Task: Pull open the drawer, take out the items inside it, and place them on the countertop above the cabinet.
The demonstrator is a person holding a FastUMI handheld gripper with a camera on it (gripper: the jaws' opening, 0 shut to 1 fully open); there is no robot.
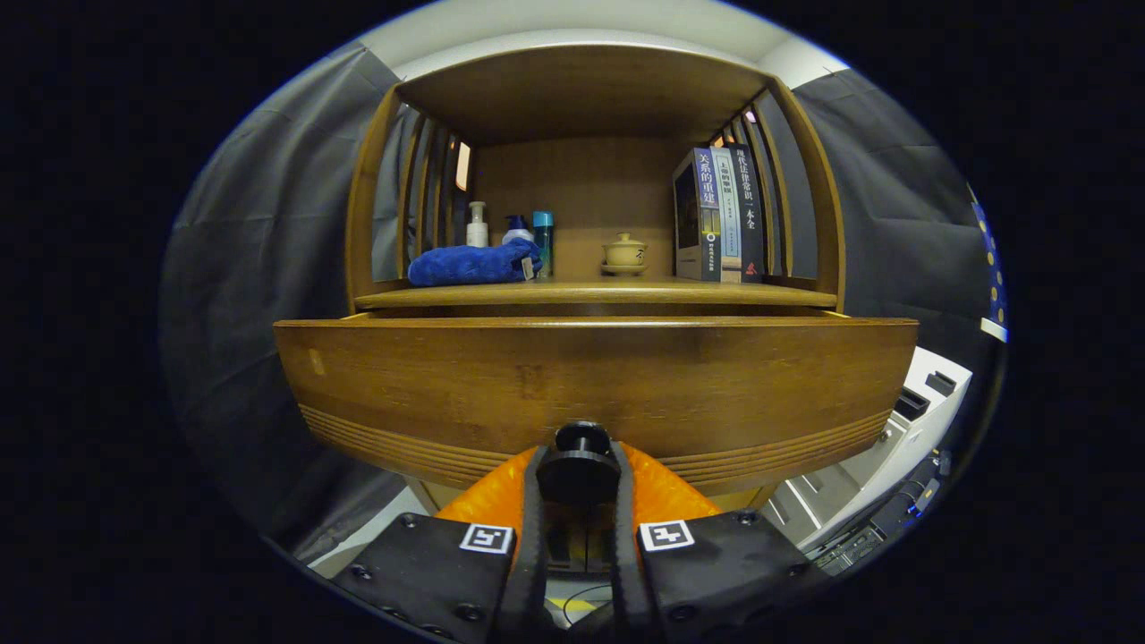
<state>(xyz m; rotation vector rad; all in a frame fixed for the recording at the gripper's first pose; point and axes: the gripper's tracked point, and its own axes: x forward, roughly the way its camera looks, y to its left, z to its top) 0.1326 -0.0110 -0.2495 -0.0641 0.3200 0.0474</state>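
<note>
- Tool [578, 470]: fingers nearly closed, clamped either side of the drawer knob [580, 463], both pressing on it.
- Drawer [590, 385]: pulled out fr cabinet, front panel facing tool; inside hidden by the front, contents can't tell.
- Tabletop [595, 292] above drawer, under a wooden hutch w/ slatted sides.
- Left end: 1 blue towel [472, 265], folded, near front edge; behind it 3 bottles [510, 231] in a row by back wall.
- Centre, toward back: 1 small lidded cup [624, 252] on a saucer.
- Right end: 3 books [720, 215] upright, spines out, touching e/o.
</note>
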